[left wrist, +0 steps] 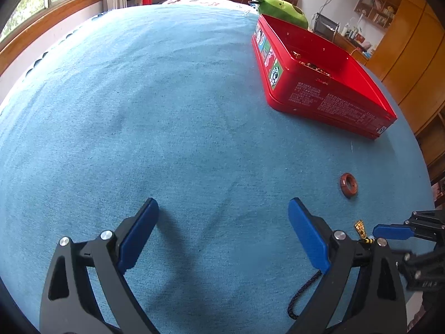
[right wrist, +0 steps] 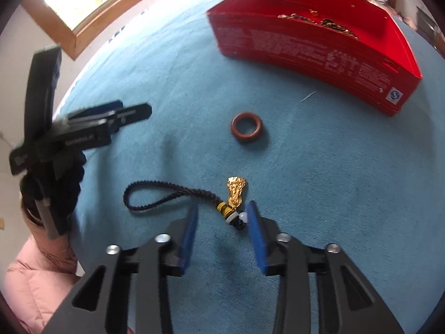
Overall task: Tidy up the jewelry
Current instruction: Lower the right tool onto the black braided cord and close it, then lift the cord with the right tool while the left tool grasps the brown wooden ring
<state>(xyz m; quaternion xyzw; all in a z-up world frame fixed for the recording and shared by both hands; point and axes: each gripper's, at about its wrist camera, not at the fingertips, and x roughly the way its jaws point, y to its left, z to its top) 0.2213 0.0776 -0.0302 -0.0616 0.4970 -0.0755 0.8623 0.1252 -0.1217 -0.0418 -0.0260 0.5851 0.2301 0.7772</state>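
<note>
A gold charm on a dark braided cord lies on the blue cloth, its beaded end between the tips of my open right gripper. The charm also shows in the left wrist view, partly hidden by my fingers. A brown ring lies flat beyond it; it also shows in the left wrist view. A red box holding several jewelry pieces stands farther back; it also shows in the left wrist view. My left gripper is open and empty over bare cloth, and shows at the left in the right wrist view.
The blue cloth covers a round table. A green plush toy sits behind the red box. A wood-framed window is at the left, wooden cabinets at the right. A small white thread lies near the box.
</note>
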